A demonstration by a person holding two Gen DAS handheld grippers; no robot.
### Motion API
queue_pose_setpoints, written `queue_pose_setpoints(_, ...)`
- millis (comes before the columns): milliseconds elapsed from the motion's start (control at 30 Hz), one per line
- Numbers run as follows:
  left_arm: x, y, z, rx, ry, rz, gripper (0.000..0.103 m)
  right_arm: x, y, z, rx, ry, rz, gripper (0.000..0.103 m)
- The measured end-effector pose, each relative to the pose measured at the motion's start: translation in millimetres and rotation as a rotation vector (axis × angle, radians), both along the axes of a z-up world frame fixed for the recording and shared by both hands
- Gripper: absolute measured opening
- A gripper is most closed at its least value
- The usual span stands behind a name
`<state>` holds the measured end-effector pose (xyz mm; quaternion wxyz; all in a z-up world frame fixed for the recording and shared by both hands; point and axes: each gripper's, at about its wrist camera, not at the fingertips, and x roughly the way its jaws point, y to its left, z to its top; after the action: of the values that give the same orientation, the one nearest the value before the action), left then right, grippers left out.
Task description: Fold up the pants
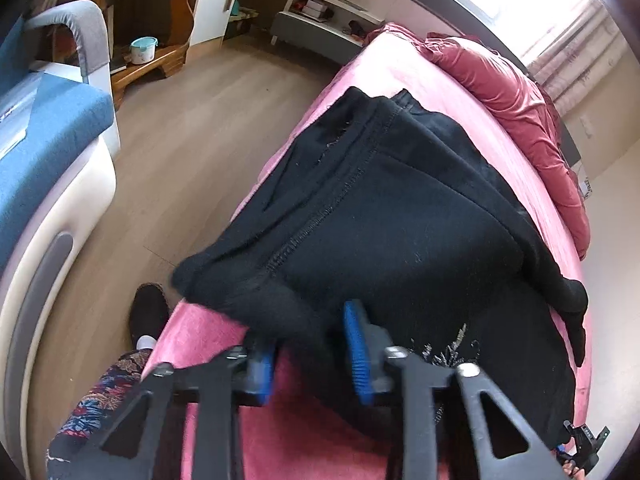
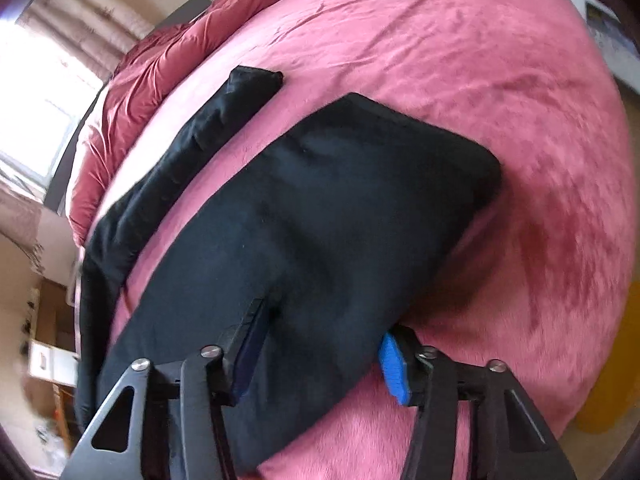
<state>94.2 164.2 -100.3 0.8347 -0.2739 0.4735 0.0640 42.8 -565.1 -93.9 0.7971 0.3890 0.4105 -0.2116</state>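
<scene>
I see the black pants (image 1: 400, 208) spread across the pink bed (image 1: 532, 184), running along its floor-side edge, with part of the fabric bulging over that edge above the wooden floor (image 1: 192, 132). In my left wrist view the left gripper (image 1: 310, 356) has its jaws set apart, with a thick bunch of pants fabric between the two blue pads (image 1: 358, 356). The right pad shows plainly against the cloth, while the left one is partly buried under it. The fabric fills the gap, so I read this as the jaws pinching the near end of the pants, at the near edge of the bed.

In my right wrist view the right gripper (image 2: 320, 352) also has its jaws spread wide around a folded, thick slab of the pants (image 2: 320, 208). The left jaw lies on top of the cloth and the right blue pad (image 2: 394, 370) sits at its side edge, next to the pink bedcover. I cannot tell whether they press on it or merely straddle it. A narrower black strip (image 2: 192, 148) stretches away toward the crumpled red quilt (image 2: 132, 92) along the bed's far edge.

A blue sofa (image 1: 44, 128) stands across the floor.
</scene>
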Motion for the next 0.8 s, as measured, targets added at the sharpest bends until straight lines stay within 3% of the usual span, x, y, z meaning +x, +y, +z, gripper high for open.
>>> queue_pose_setpoints(133, -5.1, 6.1, 3.5, 0.010, -0.015, -0.011, 0.008, 12.3, -1.3, 3.4, -0.073, 0.043, 0.050, 0.025)
queue_pose_setpoints(233, -4.2, 5.6, 11.1, 0.011, -0.035, -0.013, 0.007, 17.6, -6.5, 10.2, -0.095, 0.050, 0.066, 0.011)
queue_pose_setpoints(533, -46.8, 3.7, 57.6, -0.035, -0.131, 0.003, 0.006, 12.3, -14.9, 64.5, -0.175, -0.032, 0.117, 0.009)
queue_pose_setpoints(700, -73.9, -3.5, 68.2, -0.038, -0.126, -0.007, 0.006, -7.0, -24.8, 82.9, -0.178, -0.057, 0.088, 0.009)
queue_pose_setpoints(800, -83.6, -6.1, 57.8, -0.010, -0.071, -0.024, 0.006, -18.5, -31.3, 71.8, -0.181, -0.009, 0.079, 0.009)
